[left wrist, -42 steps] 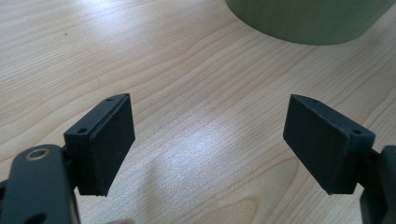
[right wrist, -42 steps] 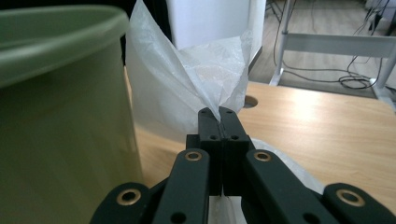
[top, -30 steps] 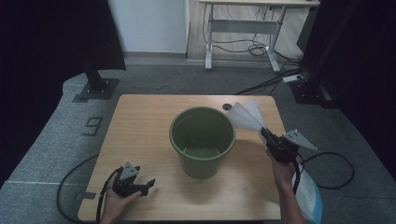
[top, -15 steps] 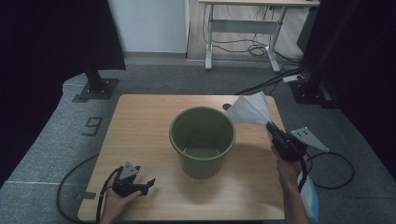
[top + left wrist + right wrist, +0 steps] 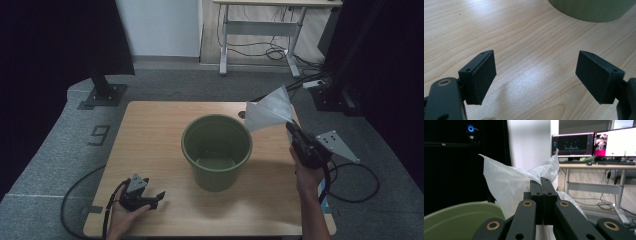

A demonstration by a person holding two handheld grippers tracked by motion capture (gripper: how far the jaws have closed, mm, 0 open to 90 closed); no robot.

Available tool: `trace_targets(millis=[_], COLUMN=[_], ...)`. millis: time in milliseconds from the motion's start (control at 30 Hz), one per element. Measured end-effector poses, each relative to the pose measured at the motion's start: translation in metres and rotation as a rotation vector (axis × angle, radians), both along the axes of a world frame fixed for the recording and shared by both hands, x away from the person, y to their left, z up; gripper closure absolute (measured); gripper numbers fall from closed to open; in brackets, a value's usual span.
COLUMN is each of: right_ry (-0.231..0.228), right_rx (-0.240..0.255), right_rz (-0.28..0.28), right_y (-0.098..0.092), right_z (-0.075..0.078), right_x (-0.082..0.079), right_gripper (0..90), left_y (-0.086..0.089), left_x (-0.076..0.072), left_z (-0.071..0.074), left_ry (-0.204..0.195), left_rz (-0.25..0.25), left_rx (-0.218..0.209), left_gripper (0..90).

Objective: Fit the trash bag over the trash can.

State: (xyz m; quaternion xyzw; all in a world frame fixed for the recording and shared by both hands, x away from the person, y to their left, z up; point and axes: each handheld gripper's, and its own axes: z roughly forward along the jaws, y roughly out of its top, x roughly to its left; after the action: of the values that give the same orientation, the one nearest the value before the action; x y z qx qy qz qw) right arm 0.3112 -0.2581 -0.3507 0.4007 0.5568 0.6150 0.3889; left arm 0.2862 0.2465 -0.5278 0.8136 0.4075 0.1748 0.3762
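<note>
A green bucket (image 5: 216, 150) stands open and looks empty in the middle of the wooden table (image 5: 150, 135). My right gripper (image 5: 291, 127) is raised to the bucket's right, shut on a white plastic bag (image 5: 269, 108) that fans out above the bucket's right rim. In the right gripper view the jaws pinch the bag (image 5: 509, 187) and the bucket's rim (image 5: 456, 217) curves at lower left. My left gripper (image 5: 159, 196) rests on the table near the front left corner, open. Its two black pads (image 5: 482, 75) stand wide apart over bare wood, with the bucket's base (image 5: 591, 10) beyond.
A cable (image 5: 75, 200) trails off the table's left front edge, another cable (image 5: 355, 185) loops on the floor at right. A desk frame (image 5: 260, 30) with cables stands behind the table. Monitors (image 5: 594, 143) sit on a desk in the right gripper view.
My right gripper has risen with the white bag, lifting it up beside the bucket's right rim. The left gripper has stayed put.
</note>
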Motion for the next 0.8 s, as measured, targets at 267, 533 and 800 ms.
trace_targets(millis=[267,533,800], right_ry=[-0.061,-0.089,-0.097], right_rx=[-0.008,-0.040,-0.101], right_rz=[0.016,0.076,0.159], right_y=[0.005,0.021,0.042], right_z=[0.026,0.030,0.022], right_x=[-0.006,-0.020,-0.036], right_gripper=[88.7,88.7,88.7], left_y=[0.000,0.002,0.000], left_x=[0.000,0.001,0.001], left_z=[0.001,-0.001,-0.002], left_ry=[0.007,0.015,0.022], left_rz=[0.002,0.008,0.005], left_rx=[-0.017,-0.008,0.002], left_gripper=[16.4,16.5,16.4])
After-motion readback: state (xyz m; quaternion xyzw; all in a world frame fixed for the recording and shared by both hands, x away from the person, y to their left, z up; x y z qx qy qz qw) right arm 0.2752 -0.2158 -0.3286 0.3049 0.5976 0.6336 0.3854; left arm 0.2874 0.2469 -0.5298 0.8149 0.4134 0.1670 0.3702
